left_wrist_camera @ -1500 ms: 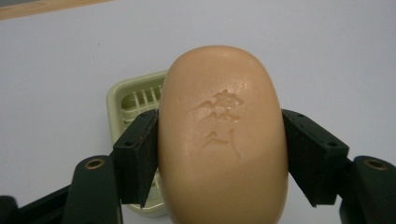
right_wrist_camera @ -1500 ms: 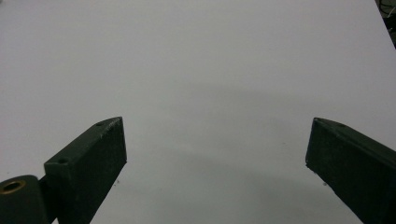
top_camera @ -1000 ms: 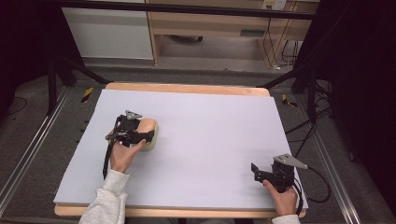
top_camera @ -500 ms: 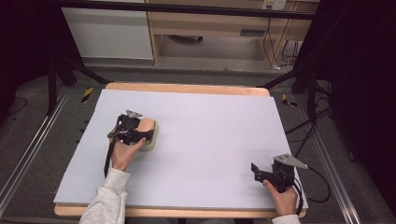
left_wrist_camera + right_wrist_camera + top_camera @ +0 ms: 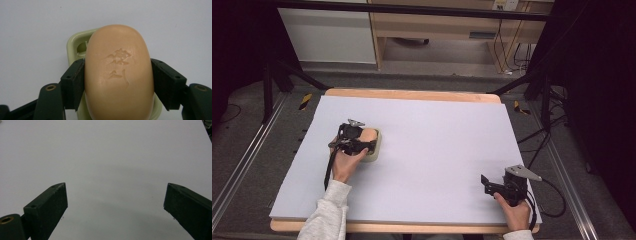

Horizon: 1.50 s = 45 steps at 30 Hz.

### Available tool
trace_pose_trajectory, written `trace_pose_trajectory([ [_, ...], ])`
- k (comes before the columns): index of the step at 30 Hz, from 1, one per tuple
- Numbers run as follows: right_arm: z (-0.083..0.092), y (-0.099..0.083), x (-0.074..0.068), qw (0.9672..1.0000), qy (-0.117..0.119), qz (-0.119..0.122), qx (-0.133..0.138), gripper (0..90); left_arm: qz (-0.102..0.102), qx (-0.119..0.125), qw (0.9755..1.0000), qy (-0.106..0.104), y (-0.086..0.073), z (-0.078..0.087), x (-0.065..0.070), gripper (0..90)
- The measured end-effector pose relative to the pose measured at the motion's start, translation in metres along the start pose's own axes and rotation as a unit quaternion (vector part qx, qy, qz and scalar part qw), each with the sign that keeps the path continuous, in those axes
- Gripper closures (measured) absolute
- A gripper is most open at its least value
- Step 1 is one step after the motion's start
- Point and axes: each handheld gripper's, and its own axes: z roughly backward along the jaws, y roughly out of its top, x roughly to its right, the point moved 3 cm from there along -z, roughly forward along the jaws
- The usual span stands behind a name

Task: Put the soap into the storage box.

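Gripping the soap bar [image 5: 118,75] across its narrow waist, the left hand-held gripper [image 5: 118,83] has both jaws pressed flat on the long sides, with the bar sitting over its pale green soap dish [image 5: 75,45] on the left part of the tabletop [image 5: 437,125]. It looks dense, rigid and smooth, so likely slippery; its rounded flanks could squirt out under a hard squeeze, so a firm mid-length hold seems best. The right hand-held gripper [image 5: 116,207] hangs open and empty, well apart at the near right corner.
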Motion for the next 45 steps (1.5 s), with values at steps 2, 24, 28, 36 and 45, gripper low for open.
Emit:
trace_pose_trajectory([
  [2, 0.000, 0.000, 0.000, 1.0000, 0.000, 0.000, 0.000, 5.4, -0.001, 0.000, 1.0000, 0.001, 0.000, -0.001, 0.000, 31.8],
  [24, 0.000, 0.000, 0.000, 1.0000, 0.000, 0.002, 0.000, 5.4, -0.005, -0.011, 0.9999, 0.006, -0.004, -0.009, -0.001, 31.8],
  [28, 0.000, 0.000, 0.000, 1.0000, 0.000, 0.002, 0.000, 5.4, -0.005, -0.011, 0.9999, 0.007, -0.004, -0.010, -0.001, 31.8],
  [36, 0.000, 0.000, 0.000, 1.0000, 0.000, 0.002, -0.001, 5.4, -0.007, -0.014, 0.9998, 0.010, -0.005, -0.013, -0.001, 31.8],
  [45, 0.000, 0.000, -0.001, 1.0000, 0.001, 0.002, -0.001, 5.4, -0.005, -0.013, 0.9999, 0.007, -0.005, -0.014, -0.001, 31.6],
])
